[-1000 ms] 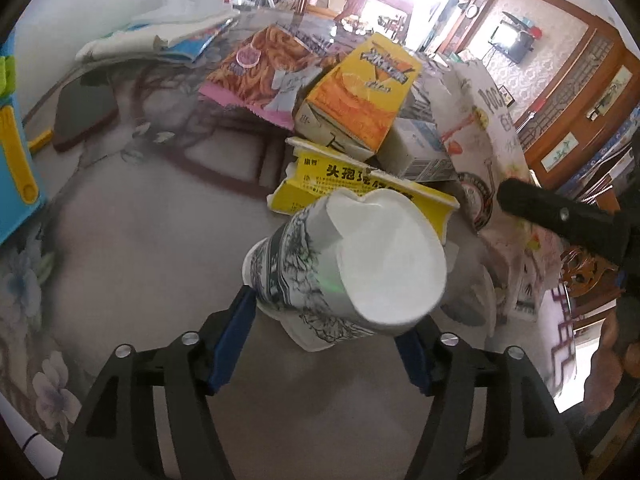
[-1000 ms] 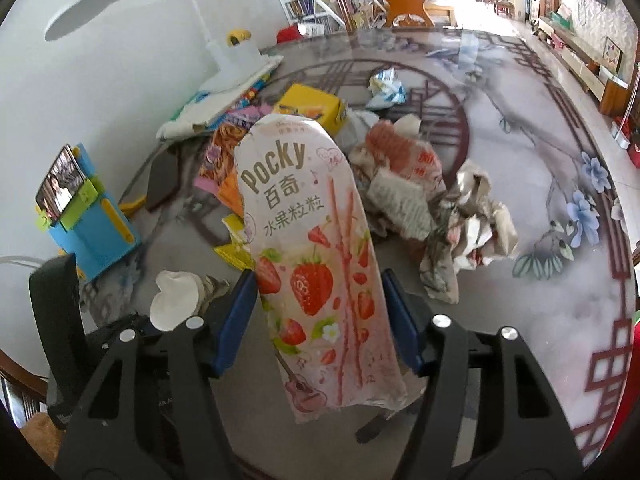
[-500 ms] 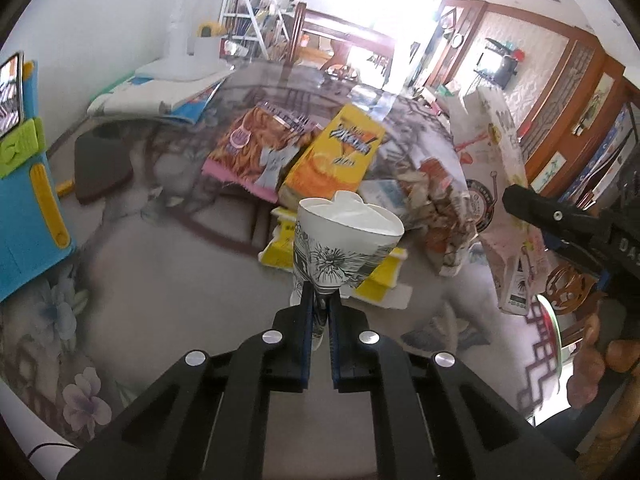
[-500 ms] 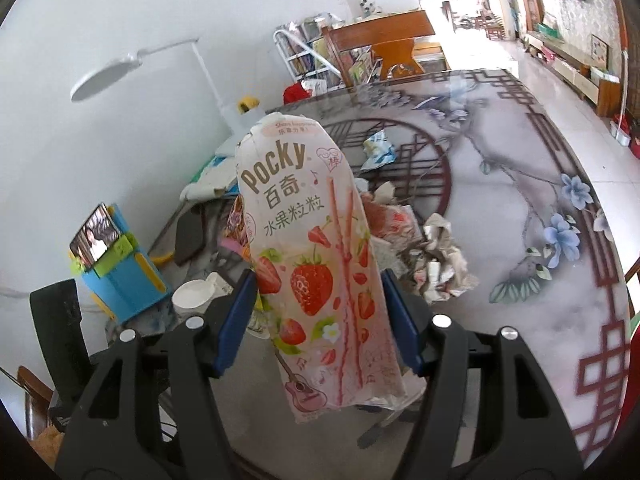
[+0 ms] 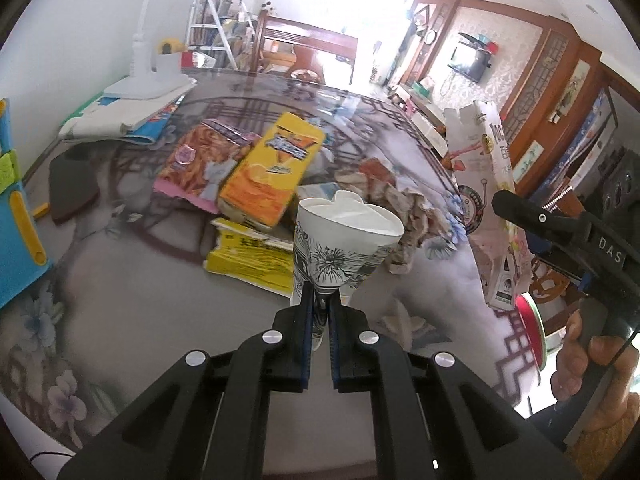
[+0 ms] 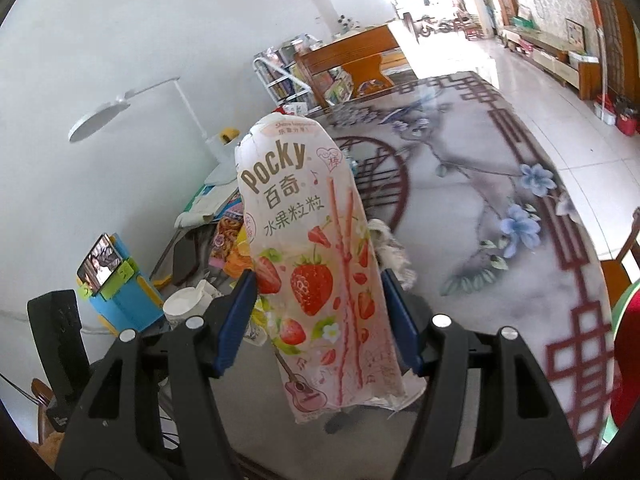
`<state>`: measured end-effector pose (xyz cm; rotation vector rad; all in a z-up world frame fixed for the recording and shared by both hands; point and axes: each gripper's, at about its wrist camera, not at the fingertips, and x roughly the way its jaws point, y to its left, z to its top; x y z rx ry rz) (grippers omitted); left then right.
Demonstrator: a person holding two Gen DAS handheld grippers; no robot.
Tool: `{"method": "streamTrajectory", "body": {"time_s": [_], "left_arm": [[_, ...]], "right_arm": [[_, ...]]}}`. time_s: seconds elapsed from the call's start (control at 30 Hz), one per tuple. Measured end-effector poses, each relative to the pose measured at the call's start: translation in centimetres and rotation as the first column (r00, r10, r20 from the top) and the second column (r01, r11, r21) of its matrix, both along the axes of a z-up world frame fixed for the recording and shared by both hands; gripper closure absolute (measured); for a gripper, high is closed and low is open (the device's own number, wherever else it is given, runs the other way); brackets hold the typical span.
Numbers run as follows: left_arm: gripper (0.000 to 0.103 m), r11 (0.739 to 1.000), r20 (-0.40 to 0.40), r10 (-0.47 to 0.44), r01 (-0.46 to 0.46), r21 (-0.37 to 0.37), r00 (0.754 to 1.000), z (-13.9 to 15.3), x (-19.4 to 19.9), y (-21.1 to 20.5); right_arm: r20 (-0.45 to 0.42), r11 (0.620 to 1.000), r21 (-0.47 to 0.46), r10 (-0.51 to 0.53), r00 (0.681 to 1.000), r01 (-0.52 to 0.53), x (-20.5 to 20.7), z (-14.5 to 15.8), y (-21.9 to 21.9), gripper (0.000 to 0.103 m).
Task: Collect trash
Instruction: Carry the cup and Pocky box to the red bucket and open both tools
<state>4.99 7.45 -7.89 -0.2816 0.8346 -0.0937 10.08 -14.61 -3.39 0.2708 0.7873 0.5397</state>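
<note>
Paper cup (image 5: 344, 236) now pinched flat & lifted off table (image 5: 132, 300) by left gripper (image 5: 319, 312), jaws nrly closed; right gripper (image 6: 318, 320) still clamps Pocky box (image 6: 316, 264), so both ready for binning.

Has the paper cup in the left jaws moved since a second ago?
Yes. The paper cup has been lifted clear of the yellow box it sat against, and the left gripper has squeezed its base flat.
</note>
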Motion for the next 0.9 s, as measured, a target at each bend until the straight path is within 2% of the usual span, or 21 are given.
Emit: {"method": "streamTrajectory", "body": {"time_s": [0.43,0.9], "left_arm": [[0.099,0.988,-0.002,-0.157,0.157,-0.006,0.988,0.0,1.9,-7.5],[0.099,0.949,-0.02,-0.313,0.312,-0.038,0.95,-0.6,4.3,-16.2]], "right_arm": [[-0.028,0.99,-0.007,-0.141,0.99,0.141,-1.5,-1.5,-8.4,0.042],[-0.084,0.948,0.051,-0.31,0.947,0.315,-2.2,-2.8,-15.7,0.041]]}}
